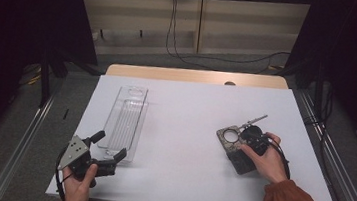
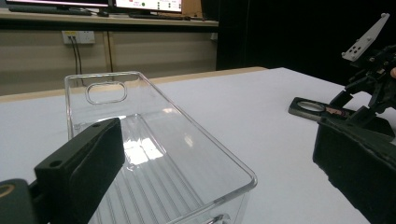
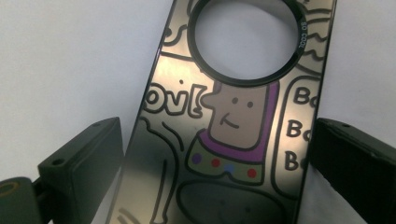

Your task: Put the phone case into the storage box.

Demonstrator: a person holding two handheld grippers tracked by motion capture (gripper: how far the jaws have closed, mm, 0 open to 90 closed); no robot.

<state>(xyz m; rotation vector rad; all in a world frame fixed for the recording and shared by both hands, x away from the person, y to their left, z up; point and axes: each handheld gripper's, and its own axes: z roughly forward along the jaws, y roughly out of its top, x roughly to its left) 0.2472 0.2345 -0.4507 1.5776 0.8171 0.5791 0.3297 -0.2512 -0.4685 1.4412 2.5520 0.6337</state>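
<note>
A clear plastic tray lies lengthwise on the left of the white table, with a handle cut-out at its far end. My left gripper rests at its near end, open, and in the left gripper view the jaws straddle the tray's near corner without touching it. On the right lies a dark phone case printed with cartoon figures and a round camera ring. My right gripper points down at it. Close up, the case lies flat between the open jaws of the right gripper, nearly spanning the gap.
The white sheet covers the table, with a wooden strip along its far edge. Metal rails run along both sides. Cables hang down the back wall. The right gripper and the case also show far right in the left gripper view.
</note>
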